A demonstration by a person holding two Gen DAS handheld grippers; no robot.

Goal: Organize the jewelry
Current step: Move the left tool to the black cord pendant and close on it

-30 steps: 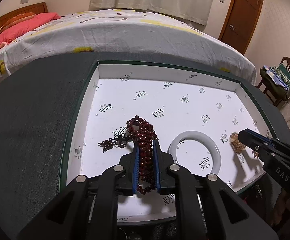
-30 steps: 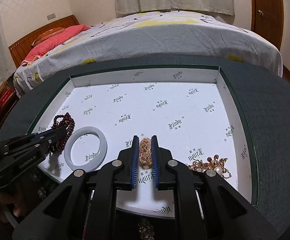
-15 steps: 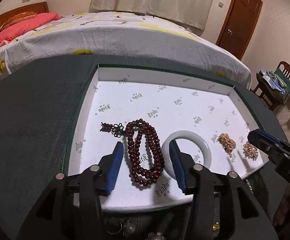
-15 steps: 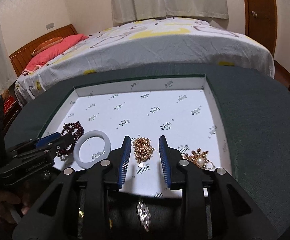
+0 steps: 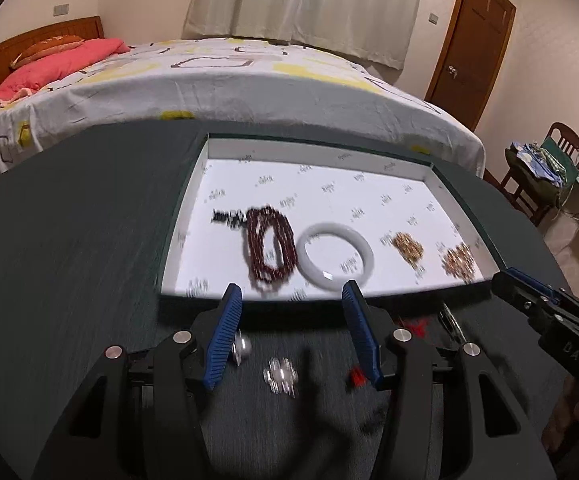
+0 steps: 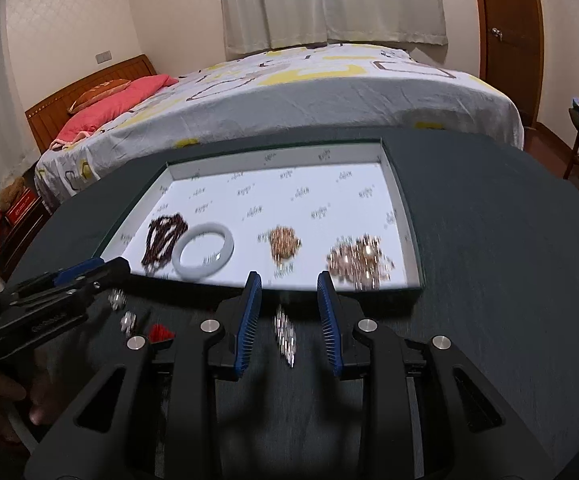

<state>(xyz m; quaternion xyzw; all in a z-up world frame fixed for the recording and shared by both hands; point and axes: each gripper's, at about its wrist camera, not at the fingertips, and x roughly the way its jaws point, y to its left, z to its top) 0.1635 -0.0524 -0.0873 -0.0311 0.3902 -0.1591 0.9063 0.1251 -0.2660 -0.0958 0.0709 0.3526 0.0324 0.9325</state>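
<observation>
A white-lined tray (image 5: 193,204) (image 6: 403,216) sits on the dark table. In it lie a dark red bead necklace (image 5: 269,246) (image 6: 163,238), a white bangle (image 5: 335,256) (image 6: 203,250), a small gold chain (image 5: 408,246) (image 6: 284,242) and a gold-and-pearl cluster (image 5: 459,260) (image 6: 359,262). My left gripper (image 5: 292,298) is open and empty just before the tray's near edge. My right gripper (image 6: 289,284) is open and empty, above a silver piece (image 6: 284,334) on the table.
Loose silver pieces (image 5: 281,378) (image 6: 123,312) and a red tassel (image 5: 355,376) (image 6: 159,332) lie on the table before the tray. A bed (image 5: 209,80) stands behind the table, a door (image 5: 469,40) and a chair (image 5: 545,168) to the right.
Both grippers opened and let go: the left released the bead necklace, the right the gold chain. Both then drew back out of the tray to its near edge.
</observation>
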